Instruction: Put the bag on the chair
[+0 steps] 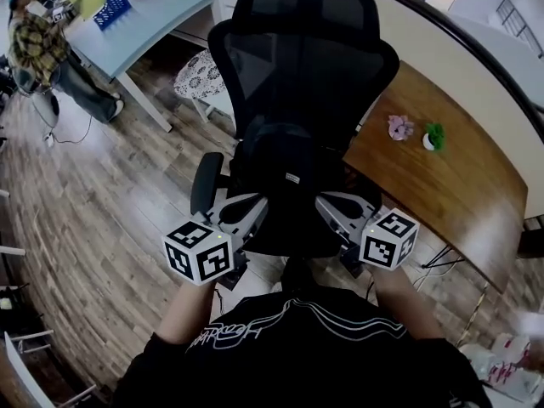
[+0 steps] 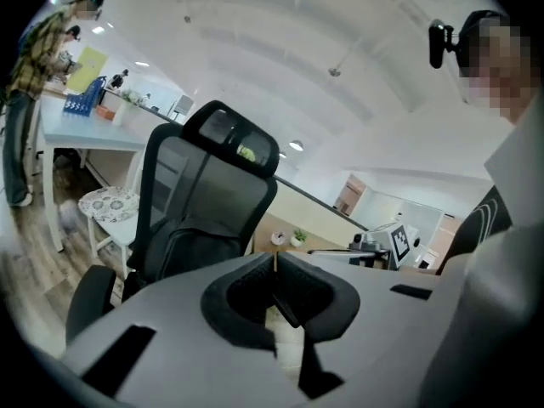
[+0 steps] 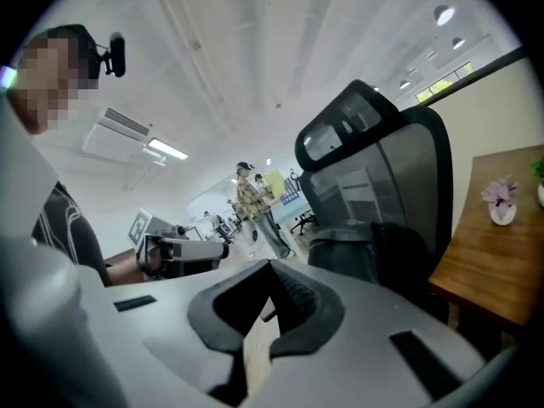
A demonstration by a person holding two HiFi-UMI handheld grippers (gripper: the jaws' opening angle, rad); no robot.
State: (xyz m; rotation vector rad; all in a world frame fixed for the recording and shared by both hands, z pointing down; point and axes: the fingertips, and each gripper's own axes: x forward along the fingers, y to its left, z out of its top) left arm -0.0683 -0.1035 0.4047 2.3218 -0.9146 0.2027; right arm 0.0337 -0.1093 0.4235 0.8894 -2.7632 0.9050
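The left gripper (image 2: 274, 262) has its jaws pressed together with nothing between them, and the right gripper (image 3: 270, 269) is closed and empty as well. Both hang side by side just in front of the chair (image 1: 297, 58), pointed at its seat, which suggests the carrying is over and neither needs a hold on anything.

The bag (image 1: 285, 172), a black backpack, sits on the chair's seat and leans upright against the mesh backrest. That lean probably keeps it from slumping forward, so the task looks done.

To the right of the chair is a wooden table (image 1: 442, 185) with a pink plant (image 1: 399, 127) and a green plant (image 1: 435, 136) in small pots. Behind the chair to the left stands a stool (image 1: 200, 76) with a patterned cushion. Further behind the chair on that side is a pale blue desk (image 1: 161, 15), with a person (image 1: 38, 45) in a plaid shirt at its far end.
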